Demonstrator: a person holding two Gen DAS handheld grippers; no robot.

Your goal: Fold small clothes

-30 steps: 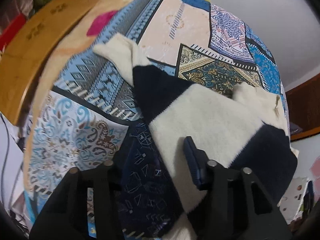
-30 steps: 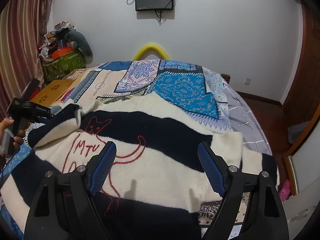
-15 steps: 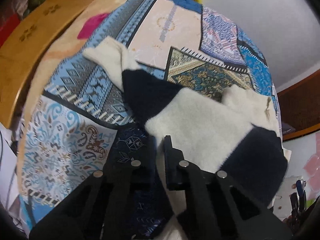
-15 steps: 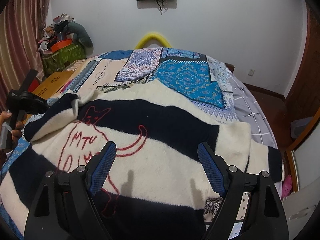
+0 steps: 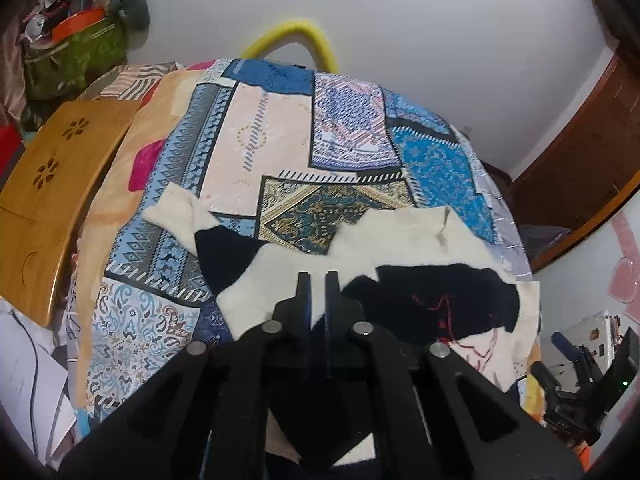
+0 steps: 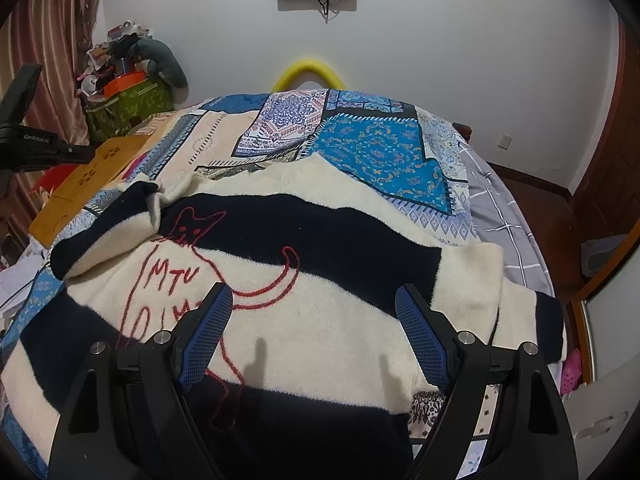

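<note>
Sweater [image 6: 320,280], striped w/ red cat: left tool [image 5: 316,284] nearly together, jaws just closing, seemingly pinching the left edge; right tool [image 6: 314,308] apart, hovering over the body. Sweater is spread on bed's patchwork cover [image 6: 376,148]; left sleeve [image 6: 108,228] partly turned in, folding barely begun.
</note>
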